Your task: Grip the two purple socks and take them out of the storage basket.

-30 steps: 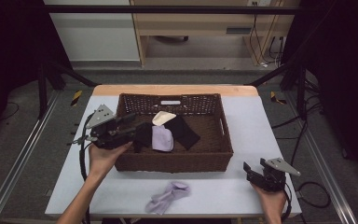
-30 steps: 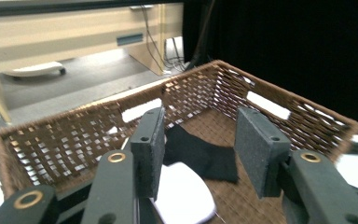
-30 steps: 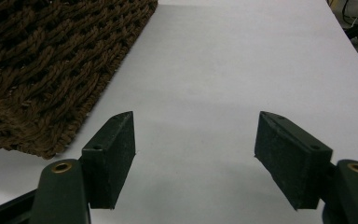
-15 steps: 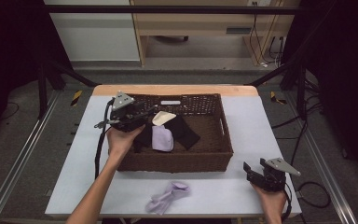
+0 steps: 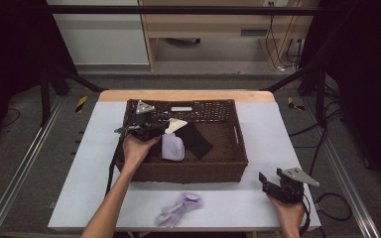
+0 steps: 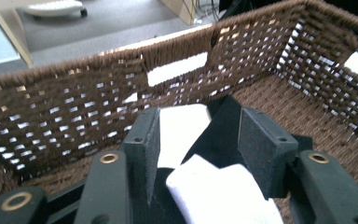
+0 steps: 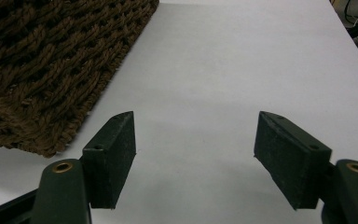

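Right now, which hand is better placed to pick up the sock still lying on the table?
Probably the right. The right gripper rests on the table with jaws open and empty, on the same front strip as the lilac sock. The left gripper is down inside the basket, its jaws just opening over the socks there.

— Where is free room left? 
— The white table [image 5: 278, 144] right of the wicker basket [image 5: 238, 163] is left bare.

— What is blocked? 
— The basket's left half is crowded by folded cloths [image 5: 172, 147]; its woven wall [image 6: 74, 107] is met directly ahead.
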Demonstrator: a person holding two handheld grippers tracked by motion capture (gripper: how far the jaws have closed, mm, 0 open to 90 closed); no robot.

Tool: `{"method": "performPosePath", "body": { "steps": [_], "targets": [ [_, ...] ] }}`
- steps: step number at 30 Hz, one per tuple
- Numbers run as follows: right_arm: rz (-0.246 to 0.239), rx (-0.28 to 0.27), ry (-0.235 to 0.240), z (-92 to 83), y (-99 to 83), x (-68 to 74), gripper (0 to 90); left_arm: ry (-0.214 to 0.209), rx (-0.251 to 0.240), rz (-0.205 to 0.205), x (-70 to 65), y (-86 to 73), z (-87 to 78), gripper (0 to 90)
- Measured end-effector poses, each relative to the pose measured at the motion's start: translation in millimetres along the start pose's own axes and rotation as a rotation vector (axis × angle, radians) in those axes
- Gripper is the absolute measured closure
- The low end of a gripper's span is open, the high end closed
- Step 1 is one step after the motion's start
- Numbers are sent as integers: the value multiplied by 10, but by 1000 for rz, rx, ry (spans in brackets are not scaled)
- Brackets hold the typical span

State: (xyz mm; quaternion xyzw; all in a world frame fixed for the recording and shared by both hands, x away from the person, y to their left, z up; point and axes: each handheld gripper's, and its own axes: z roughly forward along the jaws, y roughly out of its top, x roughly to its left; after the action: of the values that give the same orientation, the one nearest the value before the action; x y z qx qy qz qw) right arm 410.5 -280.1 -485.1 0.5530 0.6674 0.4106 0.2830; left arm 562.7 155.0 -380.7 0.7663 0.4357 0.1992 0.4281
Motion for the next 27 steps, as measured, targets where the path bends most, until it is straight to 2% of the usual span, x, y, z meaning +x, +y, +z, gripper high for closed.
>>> {"method": "performPosePath", "body": {
  "steps": [2,5,11,14,15,22,27],
  "targets": [
    [-3,2,-4,2,0,6,294,3,35,-15,12,-12,35,468],
    [-3,0,-3,-1,-1,6,294,17,87,-6,-6,-31,89,459],
    [-3,3,-4,3,0,2,294,51,214,72,-78,-57,215,457],
    [-1,2,-4,2,-1,4,293,61,261,82,-101,-73,280,453],
    [-1,3,-3,2,0,4,293,62,285,90,-99,-76,299,452],
    [-5,4,-3,4,0,6,293,34,364,81,-87,-102,392,447],
    [-8,6,-3,7,1,6,293,22,415,107,-105,-115,447,451]
  ]
}}
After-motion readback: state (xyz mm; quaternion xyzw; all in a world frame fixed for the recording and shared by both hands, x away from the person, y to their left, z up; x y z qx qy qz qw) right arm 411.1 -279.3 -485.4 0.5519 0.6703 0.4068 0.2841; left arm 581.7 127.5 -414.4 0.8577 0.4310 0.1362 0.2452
